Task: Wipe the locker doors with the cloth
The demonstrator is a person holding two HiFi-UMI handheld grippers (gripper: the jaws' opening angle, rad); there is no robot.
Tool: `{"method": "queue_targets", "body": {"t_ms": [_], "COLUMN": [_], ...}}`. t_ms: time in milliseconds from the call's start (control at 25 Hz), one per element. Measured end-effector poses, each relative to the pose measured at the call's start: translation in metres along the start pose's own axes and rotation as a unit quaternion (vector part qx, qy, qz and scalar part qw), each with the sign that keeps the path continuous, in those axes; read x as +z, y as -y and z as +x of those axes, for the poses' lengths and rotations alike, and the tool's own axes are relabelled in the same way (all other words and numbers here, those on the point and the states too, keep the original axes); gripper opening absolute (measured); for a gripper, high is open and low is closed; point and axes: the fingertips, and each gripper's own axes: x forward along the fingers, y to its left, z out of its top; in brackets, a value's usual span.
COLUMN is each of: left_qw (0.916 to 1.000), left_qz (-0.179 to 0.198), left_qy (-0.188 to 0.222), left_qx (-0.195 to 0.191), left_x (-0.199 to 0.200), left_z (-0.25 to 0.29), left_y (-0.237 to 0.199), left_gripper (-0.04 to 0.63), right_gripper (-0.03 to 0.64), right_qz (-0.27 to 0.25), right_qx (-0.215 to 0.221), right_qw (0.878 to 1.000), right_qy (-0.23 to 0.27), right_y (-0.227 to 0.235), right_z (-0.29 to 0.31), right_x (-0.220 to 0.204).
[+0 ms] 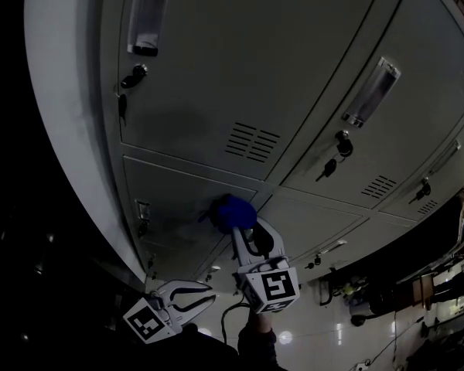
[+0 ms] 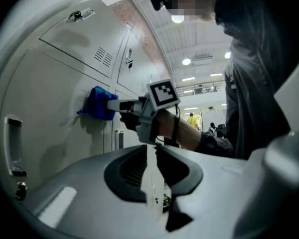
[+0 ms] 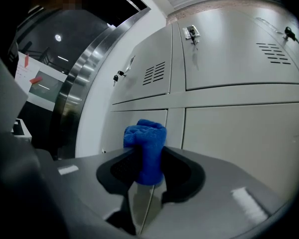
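A: How far along is the wiping, would you say?

B: Mid-job, I reckon. The right gripper (image 3: 148,169) has its jaws clamped on the cloth (image 3: 145,143) and seems to press it against the door just below the vent (image 1: 253,142).

A: And the other locker doors (image 1: 216,91)?

B: Hard to judge. The grey paint shows no clear wiped track, so I can't tell which are done. The doors to the right of the vent and the one the vent sits in probably want a pass yet.

A: What's the cloth like?

B: Bright blue, thick pile, bunched into a fat wad that sticks out past the jaw tips.

A: The left gripper (image 2: 152,183)?

B: Jaws together, nothing between them, hanging well below the vent and away from the door.
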Motion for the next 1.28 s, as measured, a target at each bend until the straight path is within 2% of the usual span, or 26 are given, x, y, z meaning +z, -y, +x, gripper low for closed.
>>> {"method": "queue_targets", "body": {"t_ms": [240, 520, 840, 1280], "left_qw": [1.0, 0.9999, 0.9999, 0.9991], "left_qz": [-0.003, -0.009, -0.005, -0.004], "left_qy": [0.002, 0.002, -0.006, -0.02], "left_qx": [0.003, 0.008, 0.008, 0.038], "left_x": [0.0, -0.002, -0.004, -0.012], "left_z": [0.013, 0.003, -0.036, -0.131], "left_y": [0.009, 0.01, 0.001, -0.043], "left_gripper": [0.06, 0.06, 0.06, 0.06], "right_gripper": [0.121, 0.12, 0.118, 0.118], "right_qz": [-0.001, -0.002, 0.0, 0.011], "right_qx": [-0.01, -0.014, 0.017, 0.064], "right_qw": [1.0, 1.0, 1.0, 0.998], "right_qy": [-0.004, -0.002, 0.016, 0.01], "right_y": [0.018, 0.011, -0.044, -0.147], "right_z": [-0.013, -0.016, 0.007, 0.084], "right_x": [-0.004, -0.001, 0.015, 0.014]}}
